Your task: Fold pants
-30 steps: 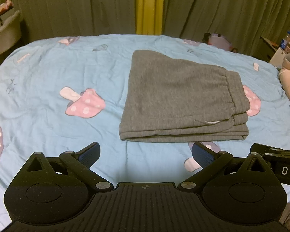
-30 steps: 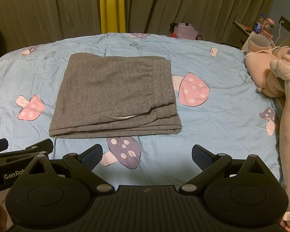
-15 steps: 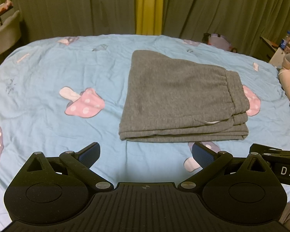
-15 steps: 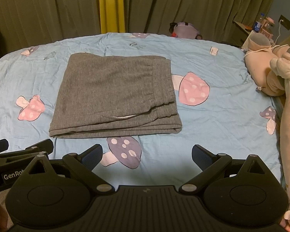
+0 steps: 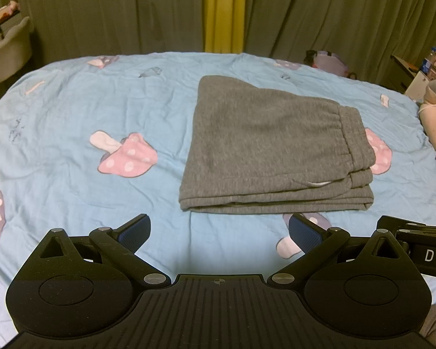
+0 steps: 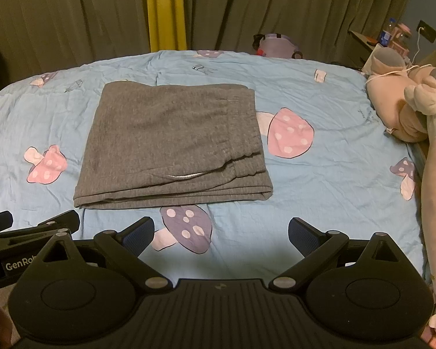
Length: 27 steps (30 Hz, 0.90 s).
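The grey sweatpants (image 5: 273, 151) lay folded into a neat stack on the blue mushroom-print bed (image 5: 72, 122), so the folding seemed finished, and the left tongs (image 5: 218, 231) and right tongs (image 6: 221, 232), both spread and empty, needed probably only to retreat.

The right claw (image 5: 427, 247) shows white letters "DA" at the picture's edge (cut off); the left claw (image 6: 20, 244) reads "GenRob", likewise cut.

Folded pants (image 5: 273, 148) beyond open left tongs (image 5: 219, 231)
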### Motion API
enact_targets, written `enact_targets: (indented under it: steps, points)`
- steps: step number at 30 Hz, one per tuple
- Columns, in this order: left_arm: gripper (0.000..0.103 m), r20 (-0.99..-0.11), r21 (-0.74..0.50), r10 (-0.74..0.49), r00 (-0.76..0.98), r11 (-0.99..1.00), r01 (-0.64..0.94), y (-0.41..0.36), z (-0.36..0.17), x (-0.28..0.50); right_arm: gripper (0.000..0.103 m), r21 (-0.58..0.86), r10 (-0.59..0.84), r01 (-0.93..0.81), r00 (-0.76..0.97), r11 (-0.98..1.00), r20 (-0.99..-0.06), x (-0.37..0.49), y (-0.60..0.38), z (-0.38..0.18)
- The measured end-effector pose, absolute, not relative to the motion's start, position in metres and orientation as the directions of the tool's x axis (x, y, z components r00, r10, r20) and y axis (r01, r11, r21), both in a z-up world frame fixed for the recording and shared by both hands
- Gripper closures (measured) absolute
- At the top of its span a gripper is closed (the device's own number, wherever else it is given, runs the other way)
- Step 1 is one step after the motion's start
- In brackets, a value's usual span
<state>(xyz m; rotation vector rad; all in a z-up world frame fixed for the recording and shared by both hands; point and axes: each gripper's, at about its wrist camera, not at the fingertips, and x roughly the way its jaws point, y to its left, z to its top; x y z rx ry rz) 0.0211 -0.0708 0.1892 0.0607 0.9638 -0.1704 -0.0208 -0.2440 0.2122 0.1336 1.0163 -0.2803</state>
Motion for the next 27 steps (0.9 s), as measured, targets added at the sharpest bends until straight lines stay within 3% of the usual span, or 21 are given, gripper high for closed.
enact_targets:
  steps: [27]
  points:
    - [0.0, -0.821, -0.022, -0.116, 0.559, 0.985, 0.171, -0.0727, 0.1886, 0.0197, 0.004, -0.013, -0.165, 0.292, 0.501, 0.956, -0.85, -0.0226, -0.2427, 0.2129]
